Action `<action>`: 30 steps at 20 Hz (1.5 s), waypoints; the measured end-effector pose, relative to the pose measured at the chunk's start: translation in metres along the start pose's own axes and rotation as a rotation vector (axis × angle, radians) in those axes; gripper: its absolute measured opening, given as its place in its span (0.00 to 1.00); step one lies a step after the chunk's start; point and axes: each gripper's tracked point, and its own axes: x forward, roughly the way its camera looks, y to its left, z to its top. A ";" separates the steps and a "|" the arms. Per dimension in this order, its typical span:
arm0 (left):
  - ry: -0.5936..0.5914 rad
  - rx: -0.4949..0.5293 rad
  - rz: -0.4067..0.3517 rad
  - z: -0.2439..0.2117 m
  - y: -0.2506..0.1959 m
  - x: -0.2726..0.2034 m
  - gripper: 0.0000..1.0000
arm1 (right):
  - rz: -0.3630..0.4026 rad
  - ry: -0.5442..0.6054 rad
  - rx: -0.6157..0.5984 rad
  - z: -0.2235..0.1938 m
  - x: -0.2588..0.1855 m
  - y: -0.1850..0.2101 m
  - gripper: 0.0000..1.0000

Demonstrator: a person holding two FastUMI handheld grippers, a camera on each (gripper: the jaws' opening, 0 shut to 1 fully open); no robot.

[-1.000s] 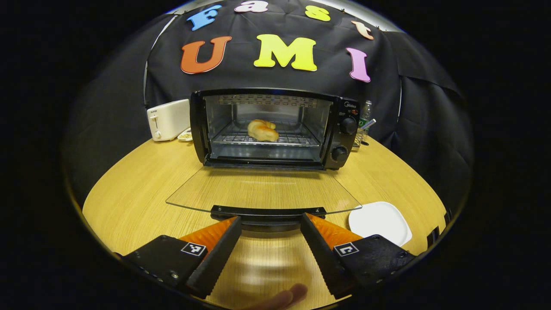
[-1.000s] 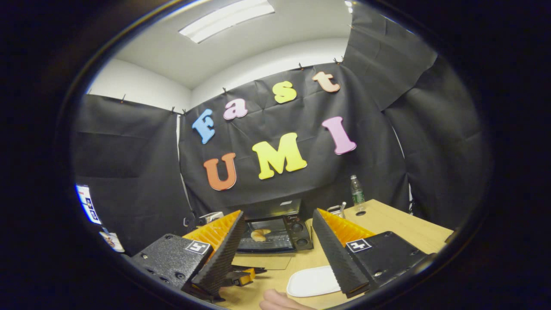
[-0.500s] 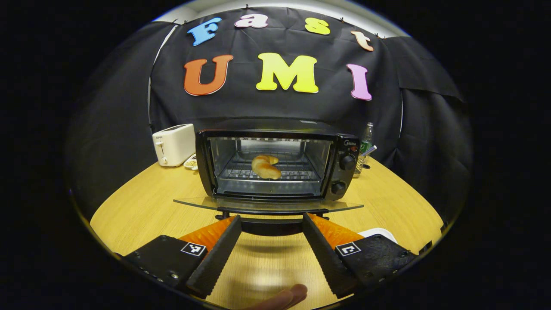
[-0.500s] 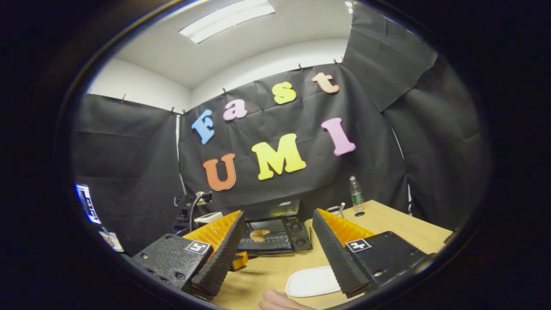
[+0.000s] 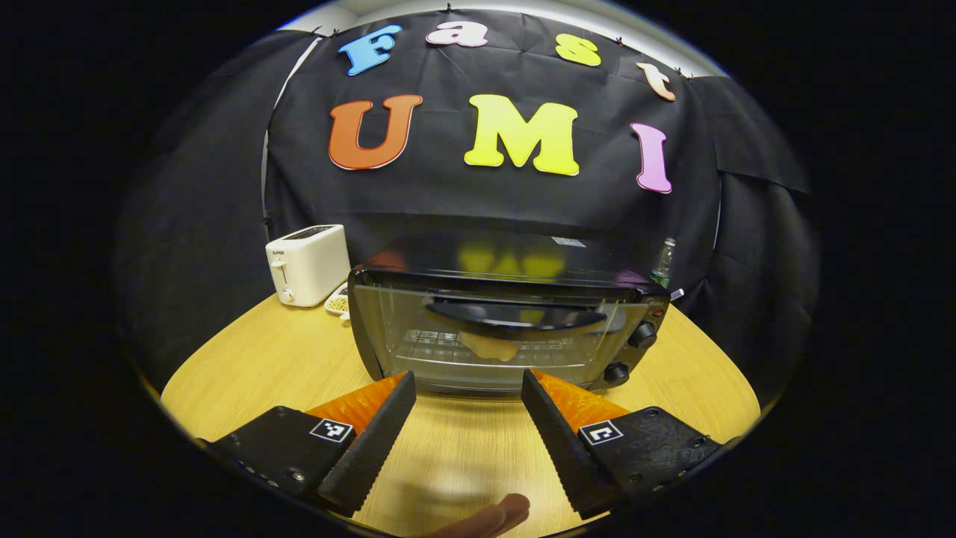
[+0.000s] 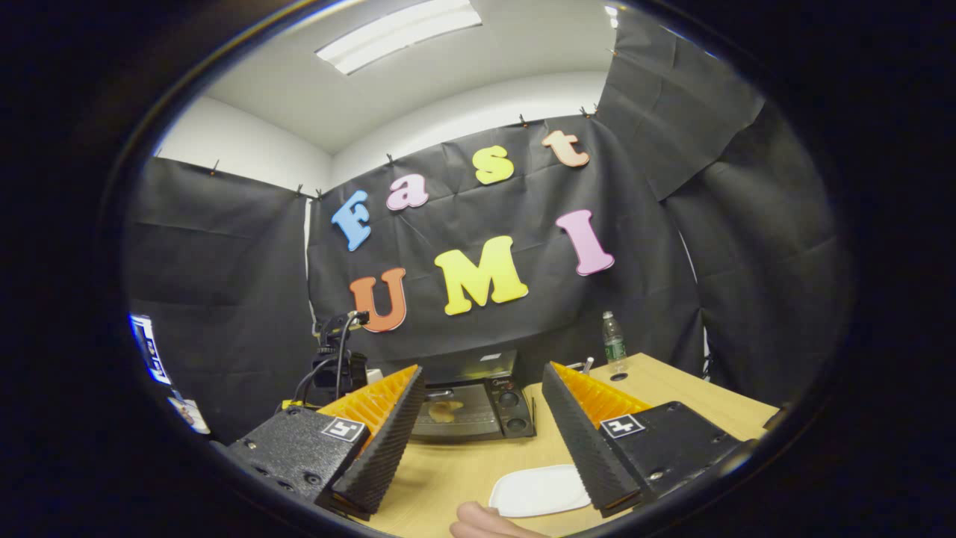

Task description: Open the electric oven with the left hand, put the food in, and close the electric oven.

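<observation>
Left gripper view: one oven [image 5: 493, 329], one toaster [image 5: 308, 263].

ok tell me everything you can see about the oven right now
The electric oven is a black, boxy countertop unit on the wooden table, with a glass door, a dark curved handle across its top and two knobs at its right. The door is up, at or near shut. Through the glass show a wire rack and the golden food. A white toaster stands beside it. Nothing grips it; the left gripper is open just in front.

The oven [image 5: 500, 329] in front of me has a glossy black shell and a clear glass door [image 5: 485, 340] that catches reflections. Table [image 5: 254, 366] looks like smooth light wood grain, and the toaster [image 5: 306, 263] is shiny white plastic.
</observation>
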 end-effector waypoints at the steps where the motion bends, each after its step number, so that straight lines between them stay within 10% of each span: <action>1: -0.014 0.004 -0.003 0.005 0.000 -0.004 0.95 | -0.002 0.002 -0.001 0.000 0.000 0.000 0.95; 30: -0.416 0.069 0.002 0.068 0.019 -0.291 0.94 | -0.029 -0.059 -0.168 0.068 -0.069 0.050 1.00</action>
